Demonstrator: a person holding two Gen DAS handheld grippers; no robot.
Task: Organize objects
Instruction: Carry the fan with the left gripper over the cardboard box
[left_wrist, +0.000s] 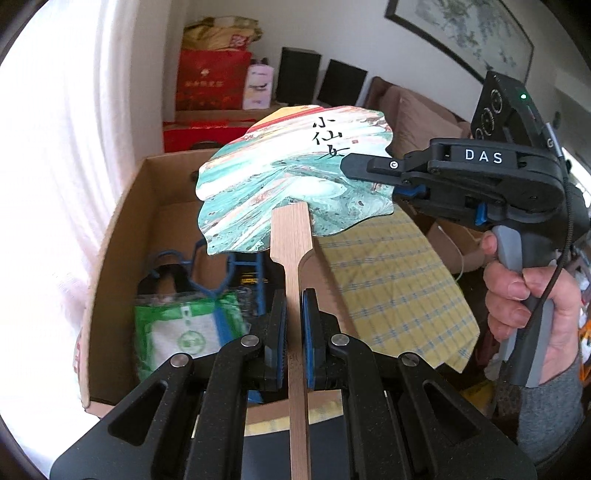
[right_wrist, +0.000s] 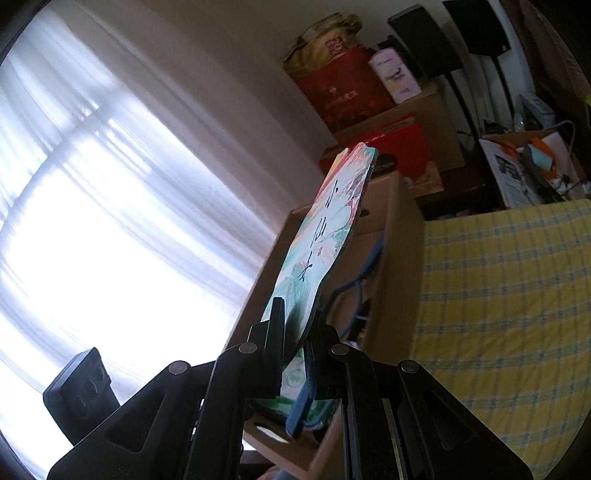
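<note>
Left claw (left_wrist: 293, 325) clamps the fan (left_wrist: 295, 177) by its wooden handle above the cardboard box (left_wrist: 122, 229).

bright white curtains (right_wrist: 110, 221) glow beside a sofa (left_wrist: 417, 118) under a framed painting (left_wrist: 465, 33).

Daylight from a curtained window, blown out on the left in both views.

The white curtain (right_wrist: 110, 206) glares to pure white, losing its folds in the left wrist view. In the right wrist view the near claw (right_wrist: 291, 354) and the painted fan (right_wrist: 325, 240) stand backlit, the claw's body almost silhouette, and the far right corner falls dim. In the left wrist view the fan (left_wrist: 291, 177) is evenly lit and sharp. Fisheye bending curves the edges, with dark vignette corners; the cardboard box (right_wrist: 402, 258) is slightly soft.
</note>
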